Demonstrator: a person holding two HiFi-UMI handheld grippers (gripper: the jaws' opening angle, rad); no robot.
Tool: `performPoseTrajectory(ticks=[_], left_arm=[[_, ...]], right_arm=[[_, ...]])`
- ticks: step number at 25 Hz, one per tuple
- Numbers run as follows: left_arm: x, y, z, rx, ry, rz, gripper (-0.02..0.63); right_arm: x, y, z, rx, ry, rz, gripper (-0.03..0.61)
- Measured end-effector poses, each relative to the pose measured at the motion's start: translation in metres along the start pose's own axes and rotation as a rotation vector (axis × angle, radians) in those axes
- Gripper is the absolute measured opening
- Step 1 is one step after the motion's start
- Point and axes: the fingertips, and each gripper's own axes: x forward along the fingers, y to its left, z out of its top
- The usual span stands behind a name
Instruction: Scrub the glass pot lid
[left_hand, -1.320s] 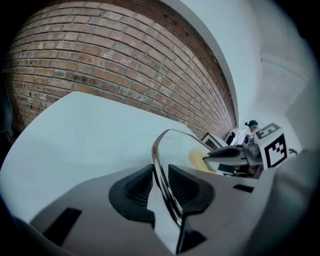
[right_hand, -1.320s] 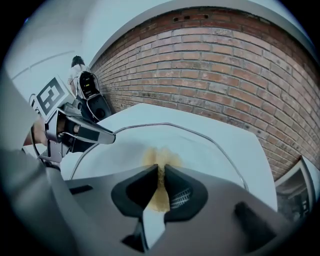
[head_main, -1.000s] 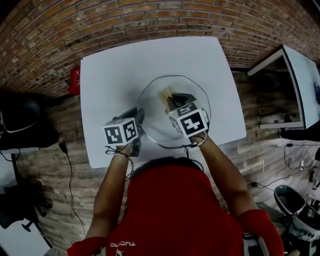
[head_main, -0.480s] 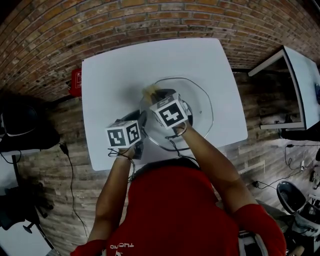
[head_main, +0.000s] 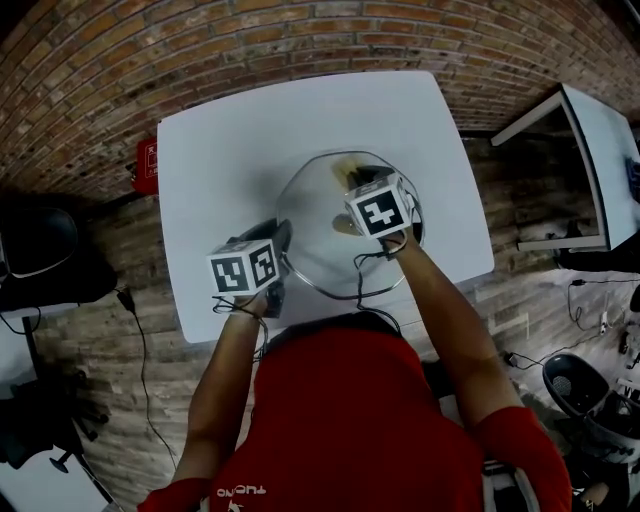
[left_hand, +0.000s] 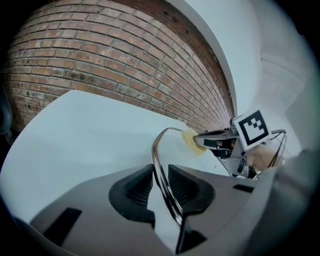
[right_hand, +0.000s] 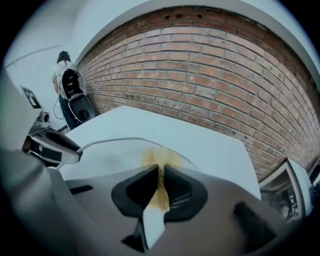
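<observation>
1. Scrubbing is the step in hand: the glass pot lid (head_main: 312, 222) sits on the white table (head_main: 220, 150), and the left gripper (left_hand: 160, 181) pinches the lid's near rim between half-closed jaws.
2. The right gripper (right_hand: 159, 185), nearly shut on a yellow sponge (right_hand: 159, 156), presses it by the lid's far rim.
3. The next move probably calls for sweeping the sponge across the rest of the lid while the left grip holds it steady.

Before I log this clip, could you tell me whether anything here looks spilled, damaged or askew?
Nothing stands out. The left gripper holds the lid by its rim, the right gripper holds a sponge at its far edge, and the table shows no spill.
</observation>
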Motion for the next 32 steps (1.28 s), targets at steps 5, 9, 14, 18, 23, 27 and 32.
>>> performPoseTrajectory(ticks=[5,9,14,18,23,27,32], left_arm=[[0.001,-0.001,0.000,0.003,0.002,-0.004,0.104],[0.002,0.000,0.000,0.003,0.004,-0.003,0.104],[0.004,-0.002,0.000,-0.003,-0.001,0.000,0.104],[0.003,-0.003,0.000,-0.008,-0.004,0.004,0.104],[0.001,-0.003,-0.002,-0.021,-0.007,0.006,0.104],[0.001,-0.001,-0.002,-0.022,-0.009,0.010,0.103],[-0.001,0.000,-0.002,-0.016,-0.010,0.012,0.104]], right_arm=[[-0.016,-0.038,-0.016,0.050,0.021,-0.096,0.052],[-0.024,-0.026,-0.017,0.081,-0.009,-0.075,0.052],[-0.044,0.057,0.000,0.083,-0.085,0.119,0.052],[-0.040,0.112,0.001,0.048,-0.066,0.224,0.052],[-0.024,0.121,-0.012,0.019,-0.019,0.227,0.052],[-0.025,0.101,-0.021,-0.026,0.002,0.157,0.052],[-0.033,0.039,-0.051,0.000,0.052,0.035,0.052]])
